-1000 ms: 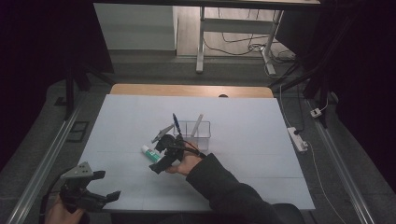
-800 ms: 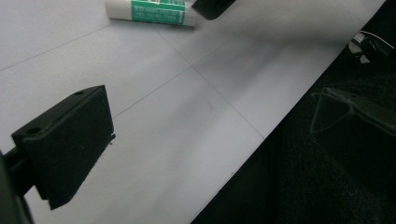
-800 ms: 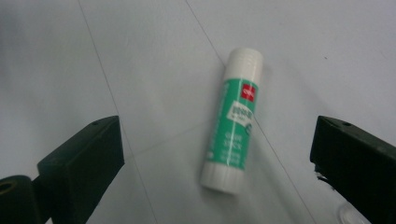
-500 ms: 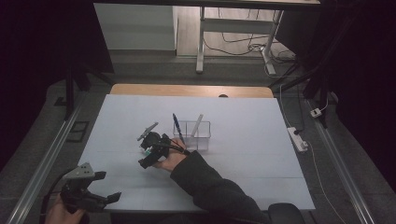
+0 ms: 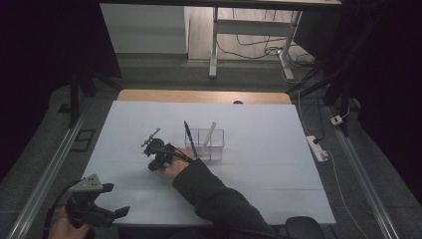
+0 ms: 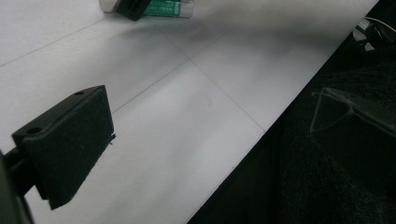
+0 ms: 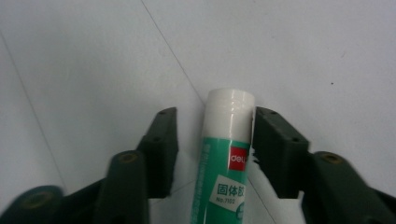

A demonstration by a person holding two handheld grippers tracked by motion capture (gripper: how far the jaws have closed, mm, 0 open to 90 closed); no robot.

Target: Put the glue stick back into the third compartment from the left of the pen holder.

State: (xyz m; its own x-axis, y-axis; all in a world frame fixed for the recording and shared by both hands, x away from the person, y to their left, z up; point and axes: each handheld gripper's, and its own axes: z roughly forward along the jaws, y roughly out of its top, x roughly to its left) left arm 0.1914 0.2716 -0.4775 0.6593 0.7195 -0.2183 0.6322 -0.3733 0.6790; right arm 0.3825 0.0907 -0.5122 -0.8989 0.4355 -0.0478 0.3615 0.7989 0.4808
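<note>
A green-and-white glue stick [image 7: 224,154] lies flat on the white table sheet [image 5: 259,174]. My right gripper [image 7: 215,116] straddles its white cap. The jaws have just been closing: the right pad [image 7: 273,144] is at the cap's side, and a gap still shows between the tube and the left pad [image 7: 161,149]. From above, the right gripper [image 5: 155,160] sits left of a clear box [image 5: 206,144] and covers the stick. My left gripper [image 5: 117,199] hovers open at the table's near left corner, holding nothing. Its own view catches the glue stick [image 6: 168,7] far off.
The clear box holds a blue pen [image 5: 188,137] and a white pen [image 5: 210,132], both leaning upright. A white power strip [image 5: 317,148] lies off the sheet's right edge. The sheet's near edge [image 6: 243,154] drops to dark floor.
My right gripper has moved left and down from beside the clear box onto the glue stick, and its jaws have narrowed around it. The left gripper has stayed put.
</note>
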